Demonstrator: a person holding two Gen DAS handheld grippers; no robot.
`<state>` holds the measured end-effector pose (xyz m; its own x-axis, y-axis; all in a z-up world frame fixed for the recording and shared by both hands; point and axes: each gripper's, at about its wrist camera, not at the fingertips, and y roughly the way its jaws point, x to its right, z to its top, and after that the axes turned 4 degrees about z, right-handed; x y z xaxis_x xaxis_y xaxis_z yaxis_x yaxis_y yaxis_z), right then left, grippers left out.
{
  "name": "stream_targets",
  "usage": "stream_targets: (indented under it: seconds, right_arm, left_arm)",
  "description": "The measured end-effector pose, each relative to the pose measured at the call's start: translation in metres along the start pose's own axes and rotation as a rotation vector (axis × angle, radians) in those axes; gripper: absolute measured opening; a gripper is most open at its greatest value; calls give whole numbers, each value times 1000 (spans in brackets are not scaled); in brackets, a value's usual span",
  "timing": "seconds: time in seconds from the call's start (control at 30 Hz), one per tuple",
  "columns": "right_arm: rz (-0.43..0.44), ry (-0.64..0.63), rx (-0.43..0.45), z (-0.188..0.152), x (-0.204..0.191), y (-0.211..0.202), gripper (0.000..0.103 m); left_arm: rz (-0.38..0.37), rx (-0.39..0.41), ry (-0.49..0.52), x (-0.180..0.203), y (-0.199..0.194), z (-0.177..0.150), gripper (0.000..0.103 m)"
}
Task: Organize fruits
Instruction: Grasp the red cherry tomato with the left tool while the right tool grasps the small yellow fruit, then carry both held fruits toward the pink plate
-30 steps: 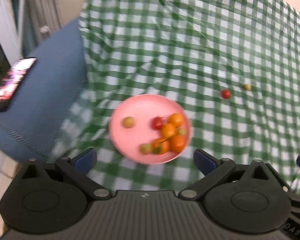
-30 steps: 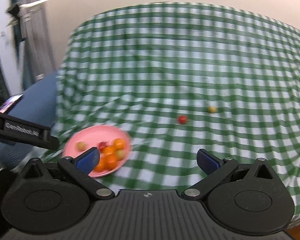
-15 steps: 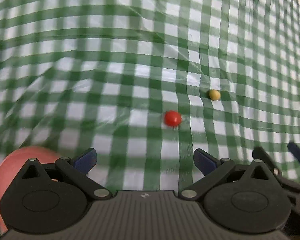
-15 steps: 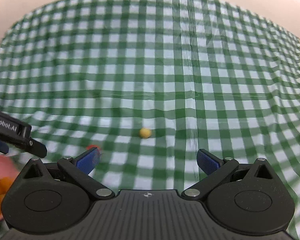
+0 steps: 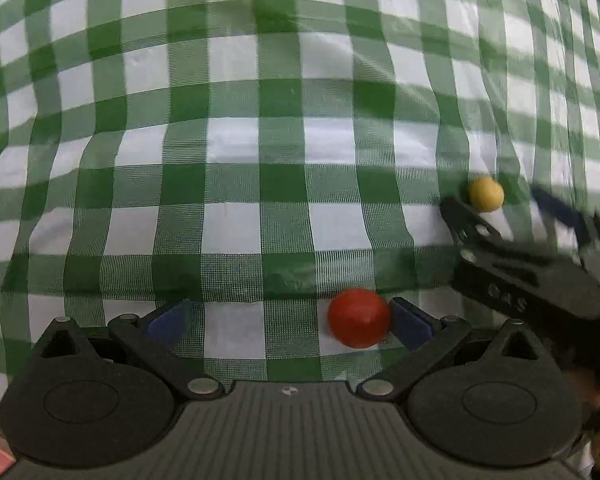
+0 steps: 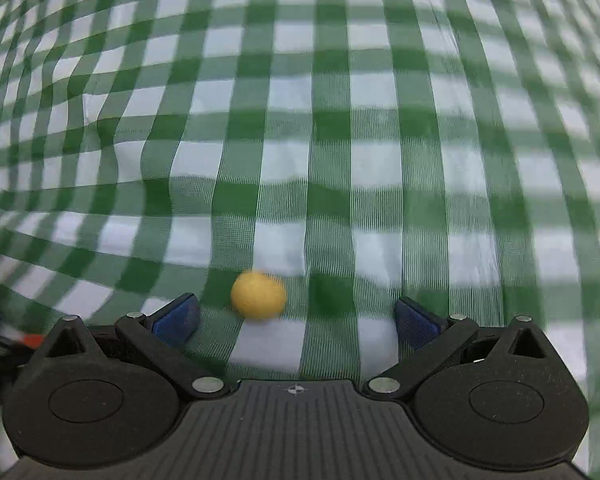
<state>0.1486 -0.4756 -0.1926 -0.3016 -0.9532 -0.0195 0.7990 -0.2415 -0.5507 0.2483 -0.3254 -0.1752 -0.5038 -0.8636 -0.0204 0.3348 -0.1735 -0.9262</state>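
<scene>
Left tongs (image 5: 288, 316): spread wide, holding nothing, with the red tomato (image 5: 358, 323) on the checked cloth (image 5: 260, 120) off-centre in the gap, touching or just beside the right pad (image 5: 410, 322), so closing from here may nudge the round fruit out rather than pinch it. Right tongs (image 6: 296, 318): also wide open and empty, the yellow tomato (image 6: 259, 295) lying nearer the left pad (image 6: 178, 318) at the mouth of the gap. Risks: either fruit rolling over the wrinkled cloth on the tabletop, and the two tongs bumping, being close together.
</scene>
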Motion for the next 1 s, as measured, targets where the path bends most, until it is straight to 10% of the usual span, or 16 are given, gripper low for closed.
stream_targets:
  seconds: [0.1,0.17,0.23,0.3,0.6,1.0]
  right_arm:
    - [-7,8,1,1,2,3,102]
    - [-19,-7,15,5,-4,4,87]
    - [-21,-25,17,4,-11,-3,43]
    - [-45,-24,-8,3,-16,-10,26]
    - [-48,184,53,13,0,-111,26]
    - [114,174,100,-44,-100,-336,26]
  left_arm:
    - [27,15,28,5,-1,-4,102]
    - [40,37,17,6,-10,-8,69]
    - [19,39,39,8,-21,-8,39]
    - [-6,50,23,7,-30,-10,38]
    - [-37,147,4,-8,-113,-41,37]
    - [-3,217,-71,-59,-281,-187,38]
